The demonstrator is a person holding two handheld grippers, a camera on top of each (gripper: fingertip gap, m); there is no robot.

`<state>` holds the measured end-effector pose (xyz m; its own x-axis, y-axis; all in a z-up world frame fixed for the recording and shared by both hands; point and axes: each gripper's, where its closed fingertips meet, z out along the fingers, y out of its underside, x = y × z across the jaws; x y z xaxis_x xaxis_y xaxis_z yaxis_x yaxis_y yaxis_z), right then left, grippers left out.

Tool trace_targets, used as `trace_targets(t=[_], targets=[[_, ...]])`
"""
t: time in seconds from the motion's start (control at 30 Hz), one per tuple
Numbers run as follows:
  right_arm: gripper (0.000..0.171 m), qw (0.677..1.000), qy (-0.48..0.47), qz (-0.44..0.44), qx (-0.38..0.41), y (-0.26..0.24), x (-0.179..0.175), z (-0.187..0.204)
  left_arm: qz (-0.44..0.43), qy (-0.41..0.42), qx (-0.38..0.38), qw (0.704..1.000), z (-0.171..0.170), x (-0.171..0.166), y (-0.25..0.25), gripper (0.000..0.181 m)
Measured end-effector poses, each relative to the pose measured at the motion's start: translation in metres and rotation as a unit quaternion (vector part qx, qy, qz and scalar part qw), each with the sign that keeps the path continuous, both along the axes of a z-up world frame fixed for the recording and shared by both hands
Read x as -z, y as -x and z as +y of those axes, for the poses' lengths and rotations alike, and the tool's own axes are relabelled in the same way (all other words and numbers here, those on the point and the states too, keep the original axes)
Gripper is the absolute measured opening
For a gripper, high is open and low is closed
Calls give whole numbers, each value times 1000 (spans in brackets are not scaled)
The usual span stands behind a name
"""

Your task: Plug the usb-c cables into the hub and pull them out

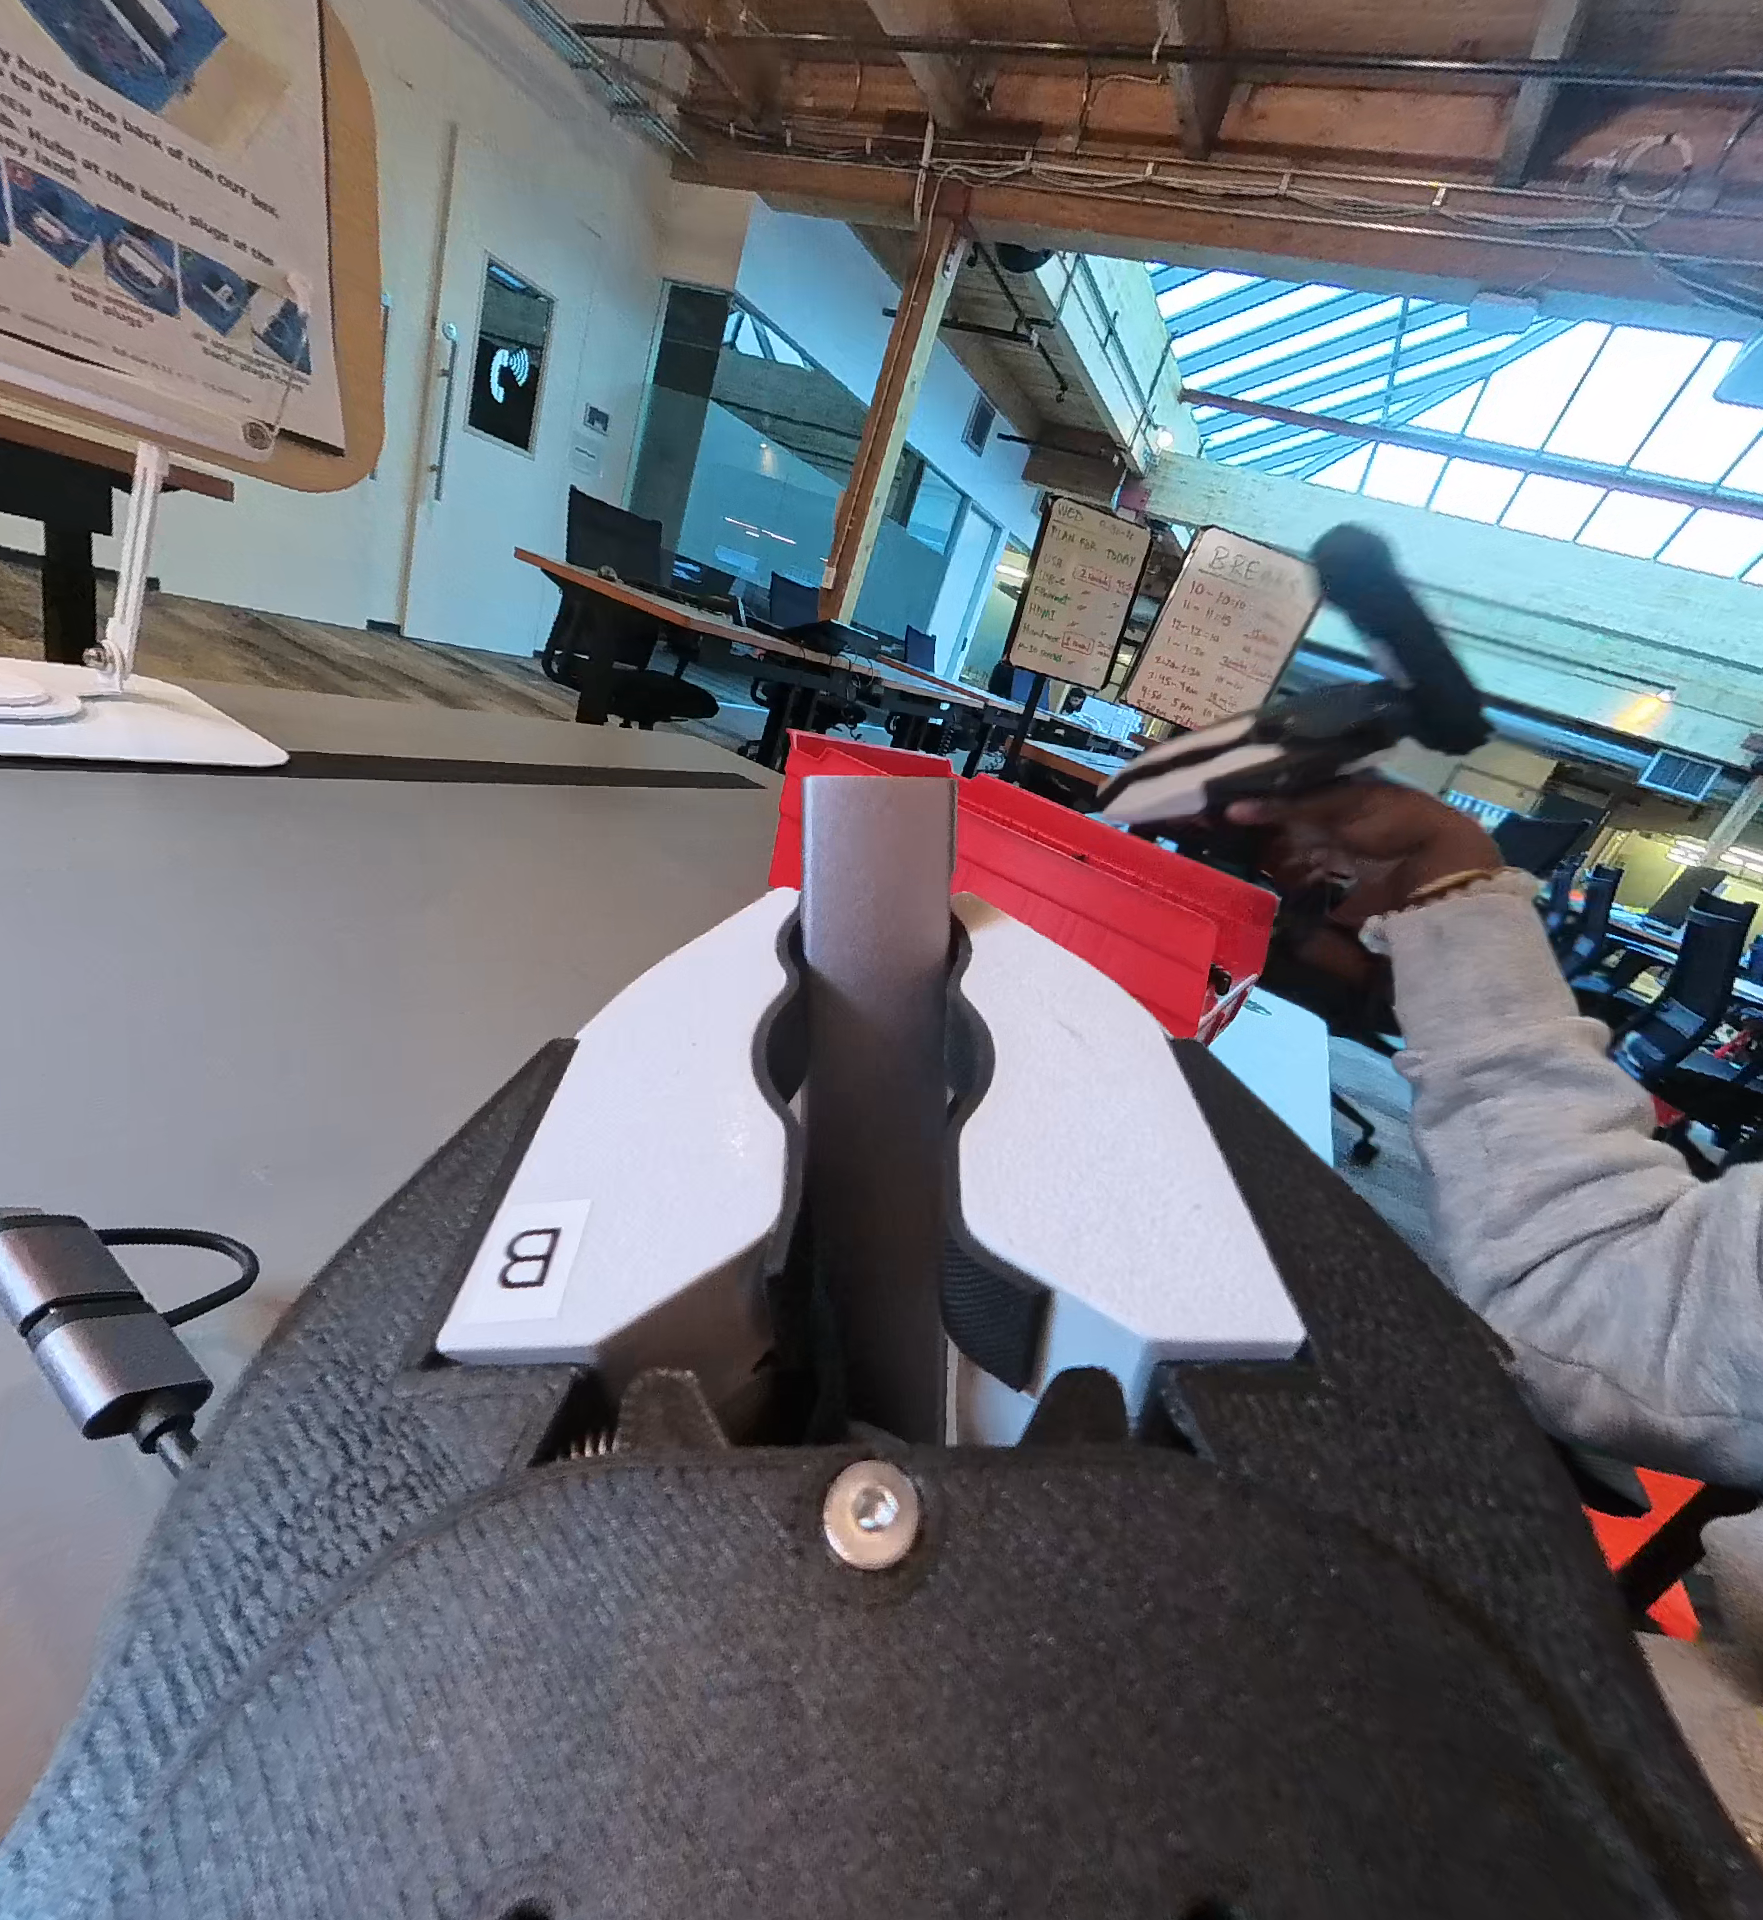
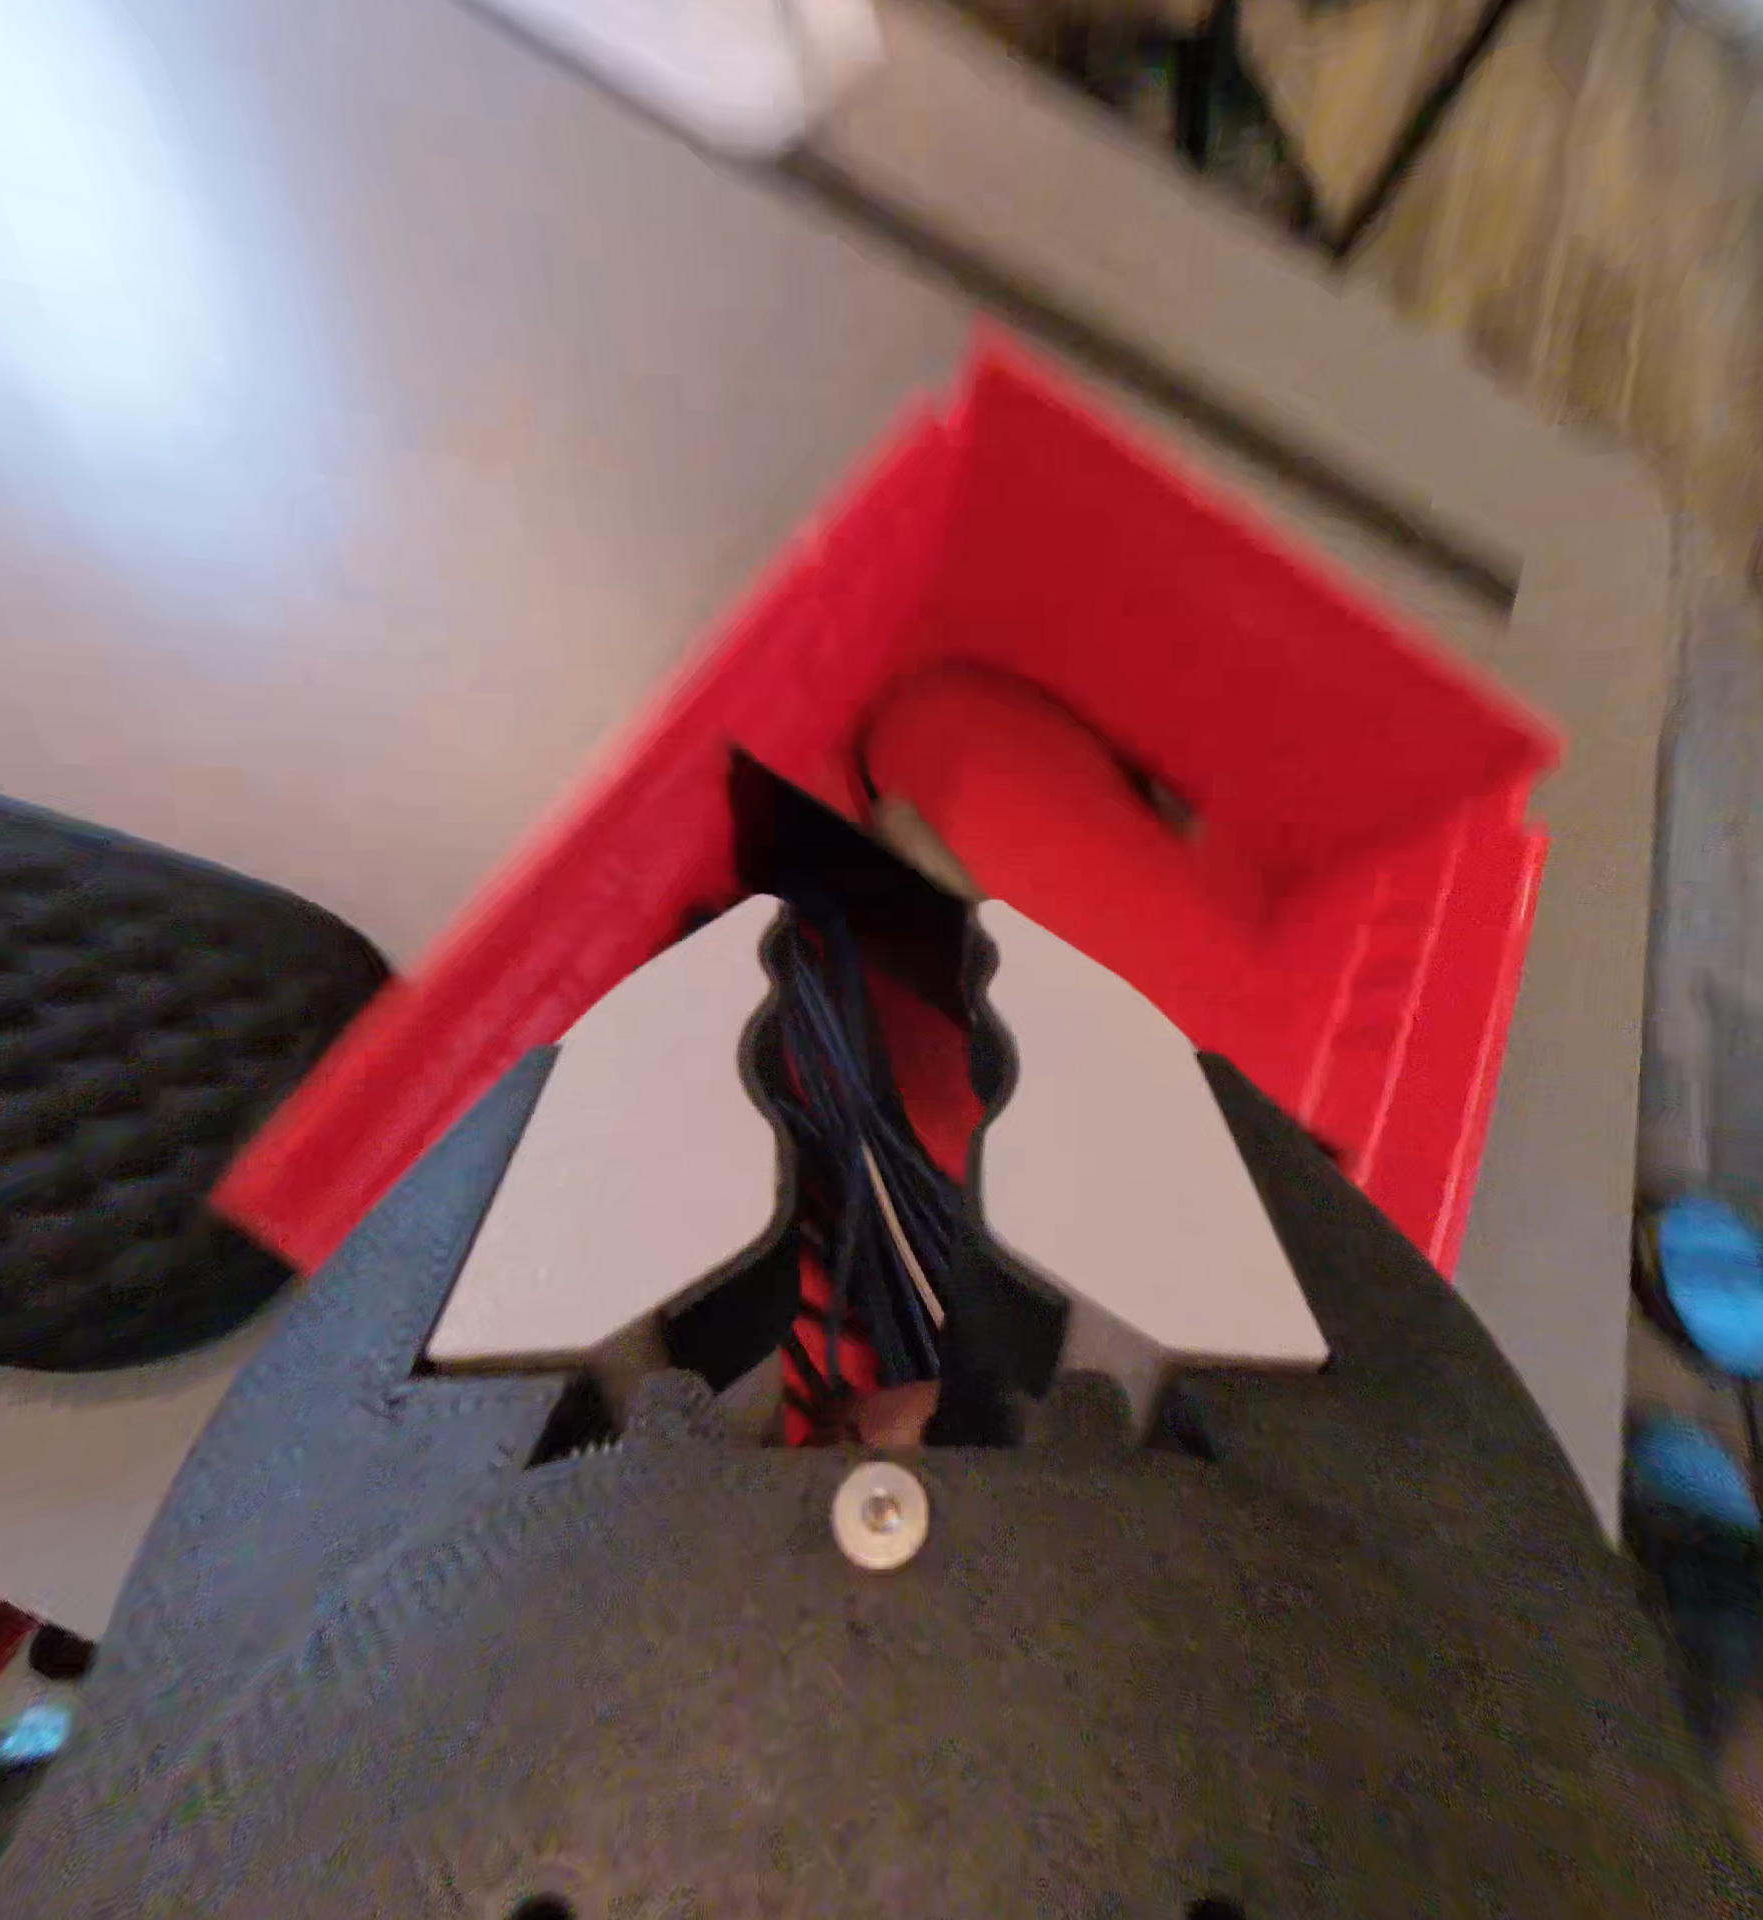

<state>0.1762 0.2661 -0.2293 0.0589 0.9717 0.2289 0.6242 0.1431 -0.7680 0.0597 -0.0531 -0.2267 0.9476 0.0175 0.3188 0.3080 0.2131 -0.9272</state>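
Hub is clenched upright in the left claw, just before the red bin, probably to steady its ports; the right claw, above that bin, is grasping bundled black cables; another plug lies on the tabletop, left of the hub.

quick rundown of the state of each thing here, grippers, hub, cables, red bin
left gripper: shut on the hub
hub: grey bar, held upright between the fingers, off the table
right gripper: shut on a bundle of black cables, above the red bin
black cables: bunched between the fingers, picture blurred
red bin: open, on the table
grey adapter: lying on the table, untouched
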Motion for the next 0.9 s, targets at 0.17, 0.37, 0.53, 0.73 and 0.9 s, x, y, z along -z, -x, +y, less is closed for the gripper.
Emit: trace_targets(t=[0.17, 0.37, 0.53, 0.73, 0.9], targets=[[48, 948, 32, 226, -223, 14, -98, -127, 19, 3, -9, 1000, 0, -1, -2, 23], [29, 896, 180, 168, -368, 49, -87, -276, 100, 17, -57, 993, 0, -3, -9, 23], [32, 893, 214, 74, -390, 79, -29, -339, 178, 21, -79, 981, 1, -4, -21, 23], [12, 903, 199, 81, -373, 94, -12, -352, 217, 48, -92, 971, 6, 1, -25, 23], [9, 916, 167, 186, -314, 105, -48, -309, 238, -94, -134, 957, -23, -33, -28, 72]])
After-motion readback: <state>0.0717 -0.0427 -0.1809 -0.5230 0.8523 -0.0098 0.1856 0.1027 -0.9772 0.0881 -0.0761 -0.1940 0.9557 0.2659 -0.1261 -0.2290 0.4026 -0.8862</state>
